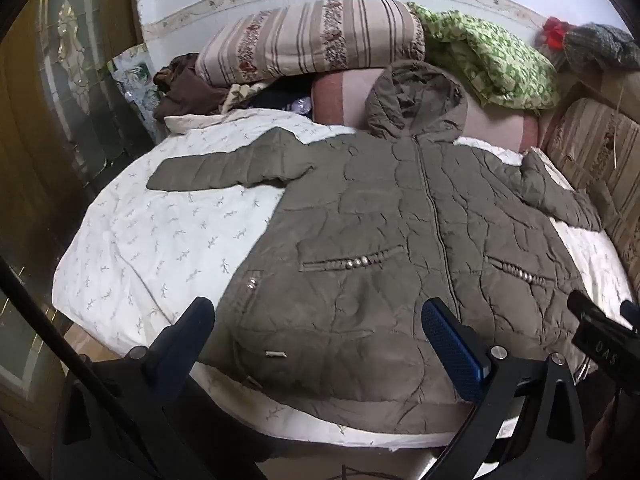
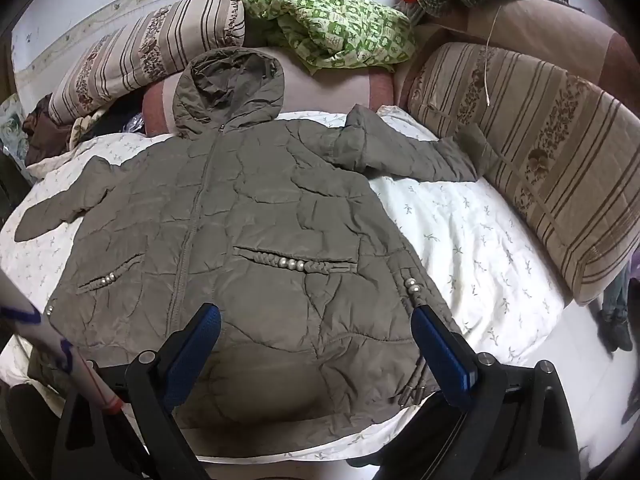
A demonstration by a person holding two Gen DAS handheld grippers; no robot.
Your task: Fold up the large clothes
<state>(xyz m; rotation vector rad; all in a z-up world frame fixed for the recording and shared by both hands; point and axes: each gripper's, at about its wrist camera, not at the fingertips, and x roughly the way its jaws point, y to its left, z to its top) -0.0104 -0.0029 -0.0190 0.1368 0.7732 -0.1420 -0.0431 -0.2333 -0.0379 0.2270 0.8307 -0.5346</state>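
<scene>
An olive quilted hooded jacket (image 1: pixel 380 216) lies spread face up on a white leaf-print bedsheet (image 1: pixel 168 240), zipped, hood toward the pillows, both sleeves stretched outward. Its pockets carry pearl trim. My left gripper (image 1: pixel 320 316) hovers open above the hem on the jacket's left side, nothing between its fingers. In the right wrist view the same jacket (image 2: pixel 248 216) fills the middle, and my right gripper (image 2: pixel 316 324) stands open above the hem on the right side, also holding nothing. The right gripper's tip (image 1: pixel 600 328) shows at the left view's right edge.
Striped floral pillows (image 1: pixel 312 40) and a green patterned cloth (image 1: pixel 492 56) are piled at the head of the bed. Another striped cushion (image 2: pixel 540 152) lines the right side. Brown clothes (image 1: pixel 184 84) lie at the far left. A wooden door (image 1: pixel 60 100) stands left of the bed.
</scene>
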